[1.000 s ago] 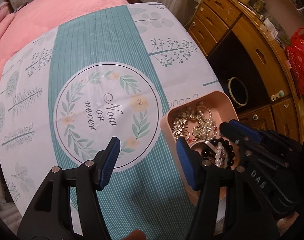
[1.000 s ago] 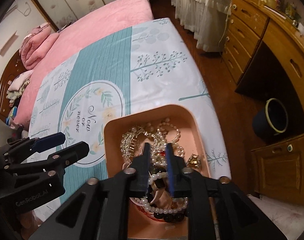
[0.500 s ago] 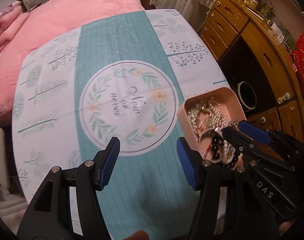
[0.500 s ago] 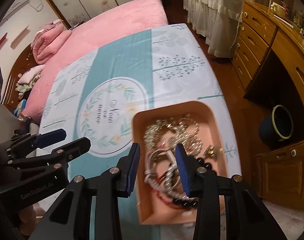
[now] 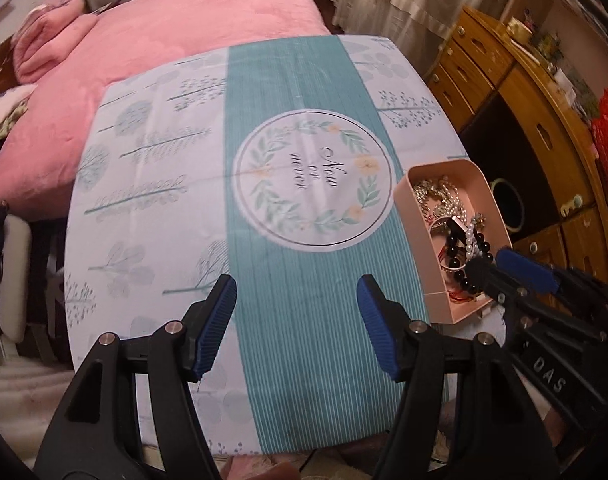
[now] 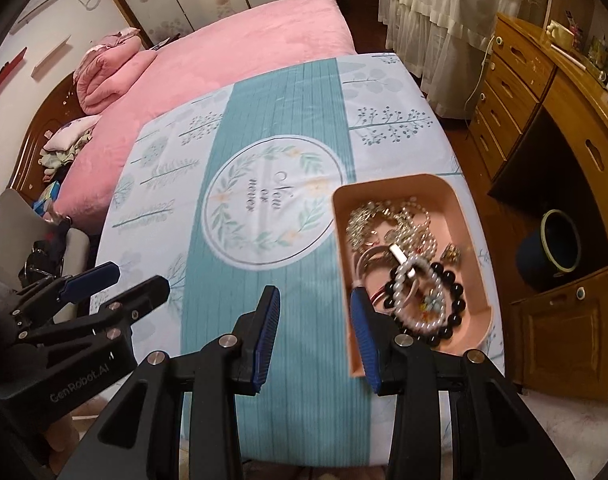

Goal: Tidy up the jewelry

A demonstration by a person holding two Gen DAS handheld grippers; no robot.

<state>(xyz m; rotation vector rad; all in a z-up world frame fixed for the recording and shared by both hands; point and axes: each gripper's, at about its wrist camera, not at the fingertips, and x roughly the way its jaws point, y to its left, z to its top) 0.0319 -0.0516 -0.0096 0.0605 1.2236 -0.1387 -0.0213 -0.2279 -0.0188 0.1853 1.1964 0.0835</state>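
Noted: right gripper [image 6: 315, 334] withdrawn from the pink tray [image 6: 459, 200] since a second ago, then lowered among the pieces with fingers nearly closed; now raised, spread wide, holding nothing. Left gripper [image 5: 296, 324] likewise wide apart and empty, hovering over the printed cloth [image 5: 304, 80]. Jewelry all found in the tray at the cloth's right edge: pearl bracelet [image 6: 419, 292] lying across the black bead bracelet [image 6: 443, 308], gold chains [image 6: 387, 220] at the far end. Nothing seen laid out on the cloth. Judged: the piece let go inside the tray; scene consistent either with sorting pending or with everything gathered in.
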